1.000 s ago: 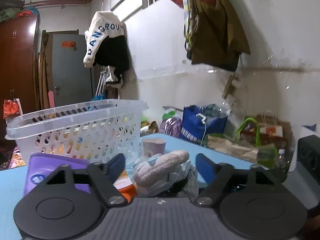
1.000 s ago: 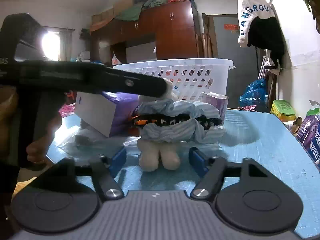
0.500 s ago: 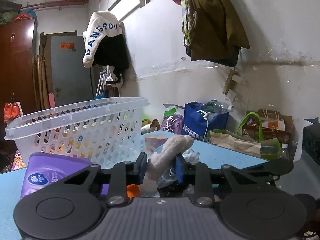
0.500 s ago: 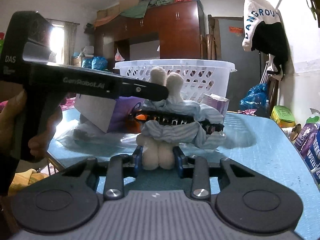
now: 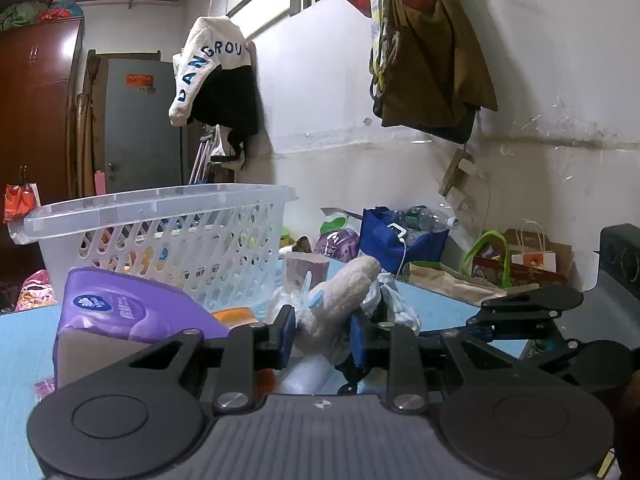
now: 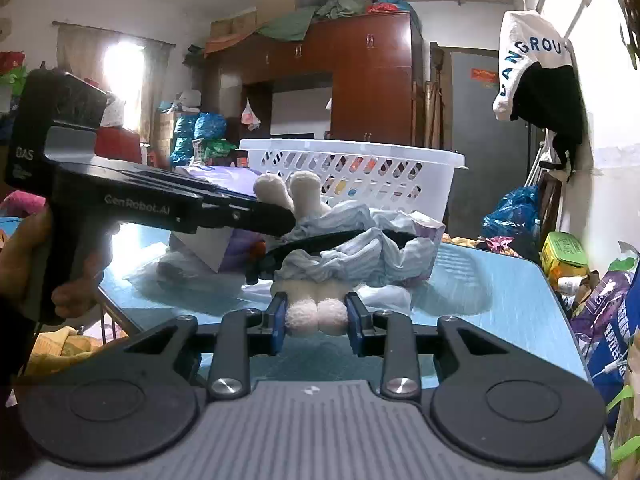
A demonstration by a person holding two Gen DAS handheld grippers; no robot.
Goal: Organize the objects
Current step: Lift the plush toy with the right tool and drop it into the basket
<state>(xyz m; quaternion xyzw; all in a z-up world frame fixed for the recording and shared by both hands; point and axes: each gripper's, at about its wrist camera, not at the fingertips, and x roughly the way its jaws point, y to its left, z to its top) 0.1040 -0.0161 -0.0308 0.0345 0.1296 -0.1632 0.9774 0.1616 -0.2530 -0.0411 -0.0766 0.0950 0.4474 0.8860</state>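
Note:
A plush toy (image 6: 352,248) in pale blue striped clothes hangs just above the blue table (image 6: 480,296), held at both ends. My right gripper (image 6: 317,316) is shut on its two cream feet (image 6: 316,314). My left gripper (image 5: 322,332) is shut on the toy's cream ears (image 5: 340,300); it also shows in the right wrist view (image 6: 276,216) at the toy's far end. A white slotted laundry basket (image 5: 160,236) stands behind the toy, seen too in the right wrist view (image 6: 360,168).
A purple tissue pack (image 5: 132,316) lies left of the toy with an orange item (image 5: 236,314) beside it. A small pink box (image 5: 304,272) stands by the basket. Bags (image 5: 400,240) crowd the floor along the wall past the table's edge.
Both grippers went from open around the toy to shut on it, left on the ears, right on the feet. The toy has since been lifted slightly and stretched between them.

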